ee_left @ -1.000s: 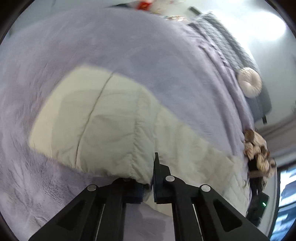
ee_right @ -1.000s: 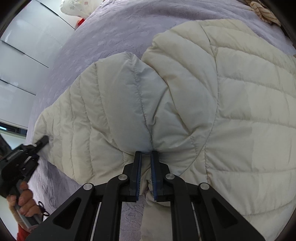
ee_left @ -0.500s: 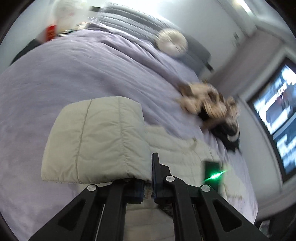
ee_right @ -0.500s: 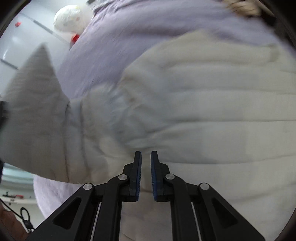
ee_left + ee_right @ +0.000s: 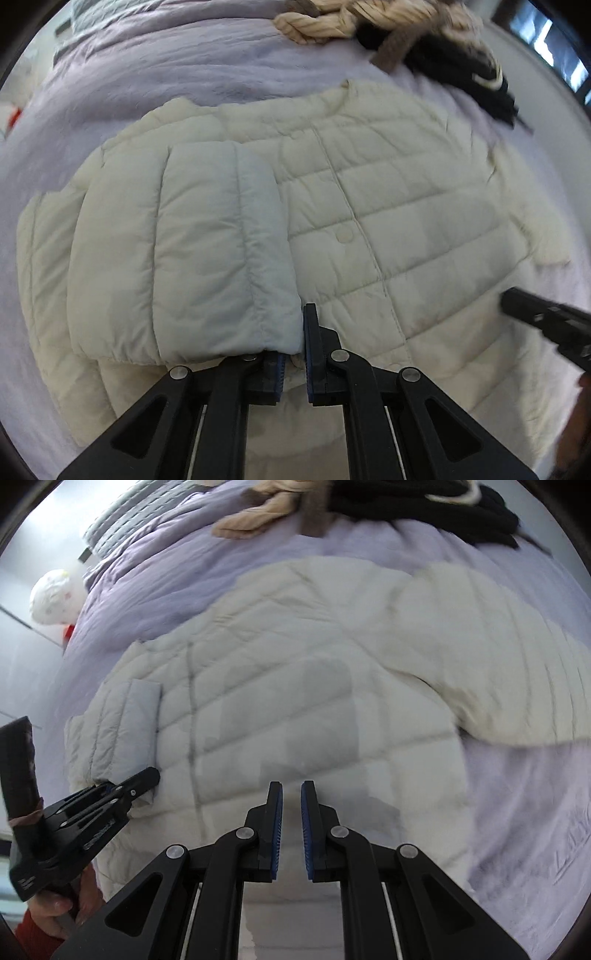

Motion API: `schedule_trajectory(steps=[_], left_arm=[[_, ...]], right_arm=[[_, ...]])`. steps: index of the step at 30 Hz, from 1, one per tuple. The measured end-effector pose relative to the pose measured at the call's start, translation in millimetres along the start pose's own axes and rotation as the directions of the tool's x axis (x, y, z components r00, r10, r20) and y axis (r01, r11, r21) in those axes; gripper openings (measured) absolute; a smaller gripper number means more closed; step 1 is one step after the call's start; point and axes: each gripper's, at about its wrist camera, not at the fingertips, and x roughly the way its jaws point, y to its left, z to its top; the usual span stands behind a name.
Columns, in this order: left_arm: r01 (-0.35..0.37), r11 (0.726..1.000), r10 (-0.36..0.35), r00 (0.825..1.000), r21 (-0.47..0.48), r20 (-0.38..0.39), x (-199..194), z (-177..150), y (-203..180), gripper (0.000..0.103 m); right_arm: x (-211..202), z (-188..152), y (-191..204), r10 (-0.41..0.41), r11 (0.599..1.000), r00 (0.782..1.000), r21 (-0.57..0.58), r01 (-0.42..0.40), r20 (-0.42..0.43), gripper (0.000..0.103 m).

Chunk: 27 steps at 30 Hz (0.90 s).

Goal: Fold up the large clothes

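Jacket lies buttoned-side up on the bed; our left gripper's jaws, just opening, release the sleeve folded across it, while our right gripper's jaws hang nearly closed, empty.

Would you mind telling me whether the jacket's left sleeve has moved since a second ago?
Yes. The sleeve, stretched out over the purple bedspread before, now lies folded across the jacket's front; the left gripper has just been opening.
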Motion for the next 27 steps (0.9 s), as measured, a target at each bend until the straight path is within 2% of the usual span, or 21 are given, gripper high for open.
schedule_trajectory(steps=[1, 2, 3, 4, 7, 10, 11, 12, 13, 14, 17, 19, 21, 22, 24, 25, 27], left_arm=[[0.003, 1.0, -0.003, 1.0, 0.006, -0.004, -0.3, -0.1, -3.5, 0.031], [0.017, 1.0, -0.017, 1.0, 0.008, -0.006, -2.9, -1.1, -6.7, 0.063], [0.017, 1.0, -0.017, 1.0, 0.005, 0.007, -9.6, -3.5, -10.2, 0.086], [0.004, 1.0, -0.005, 1.0, 0.006, 0.022, -15.7, -8.0, -7.7, 0.092], [-0.029, 0.999, 0.028, 0.999, 0.019, 0.037, -33.0, -21.3, -8.1, 0.093], [-0.017, 1.0, 0.017, 1.0, -0.004, 0.021, -49.4, -33.9, -0.7, 0.093], [-0.01, 1.0, 0.011, 0.999, -0.006, 0.032, -60.0, -43.3, 2.1, 0.093], [-0.011, 1.0, 0.012, 0.999, -0.012, 0.05, -68.8, -50.9, 5.9, 0.093], [-0.015, 1.0, 0.016, 0.998, -0.021, 0.065, -69.6, -51.2, 12.8, 0.093], [-0.032, 0.998, 0.036, 0.995, -0.047, 0.095, -81.9, -62.4, 21.7, 0.093], [-0.091, 0.982, 0.115, 0.984, -0.168, 0.135, -97.4, -78.7, 52.4, 0.093], [-0.146, 0.951, 0.182, 0.977, -0.272, 0.115, -99.6, -95.7, 81.5, 0.093], [-0.193, 0.927, 0.225, 0.972, -0.322, 0.066, -93.7, -111.0, 102.5, 0.093], [-0.205, 0.921, 0.233, 0.971, -0.332, 0.049, -90.6, -115.7, 108.7, 0.093], [-0.234, 0.907, 0.255, 0.967, -0.351, 0.014, -79.4, -126.7, 120.8, 0.093], [-0.246, 0.903, 0.265, 0.964, -0.353, 0.005, -75.0, -129.2, 123.5, 0.093], [-0.258, 0.896, 0.277, 0.961, -0.362, 0.001, -66.9, -131.6, 127.6, 0.093]], right_arm=[[-2.1, -0.5, -5.4, 0.006, 1.0, 1.0, 0.007, -0.006, 0.0, 0.011], [-3.3, -1.3, -10.0, 0.017, 1.0, 1.0, 0.013, -0.017, 0.001, 0.011], [-5.7, -1.8, -15.2, 0.027, 0.999, 1.0, 0.017, -0.027, 0.002, 0.011], [-9.7, -5.7, -17.7, 0.033, 0.999, 0.999, 0.021, -0.033, 0.004, 0.011], [-11.8, -1.2, -27.9, 0.047, 0.998, 0.999, 0.029, -0.047, 0.009, 0.012], [-11.6, 2.6, -23.8, 0.054, 0.998, 0.998, 0.009, -0.054, 0.008, 0.014], [-11.3, 3.9, -18.8, 0.055, 0.998, 0.998, -0.005, -0.055, 0.008, 0.02], [-13.3, 4.7, -12.5, 0.053, 0.998, 0.999, -0.028, -0.053, 0.011, 0.04], [-14.6, 4.6, -6.5, 0.051, 0.998, 0.999, -0.048, -0.051, 0.015, 0.072], [-16.7, 4.3, 1.2, 0.054, 0.996, 0.998, -0.074, -0.052, 0.025, 0.083], [-22.3, 3.2, 38.1, 0.077, 0.979, 0.995, -0.196, -0.063, 0.064, 0.085], [-17.9, -0.6, 74.0, 0.082, 0.951, 0.994, -0.305, -0.055, 0.077, 0.085], [-9.1, -7.2, 114.8, 0.063, 0.899, 0.994, -0.438, -0.016, 0.092, 0.085], [-2.2, -15.1, 142.6, 0.037, 0.842, 0.992, -0.538, 0.034, 0.121, 0.085], [9.2, -27.9, 174.5, 0.0, 0.75, 0.984, -0.651, 0.117, 0.177, 0.085], [20.5, -36.4, 196.2, -0.036, 0.672, 0.973, -0.715, 0.192, 0.228, 0.085], [35.3, -42.6, 217.9, -0.068, 0.594, 0.956, -0.758, 0.27, 0.287, 0.085]])
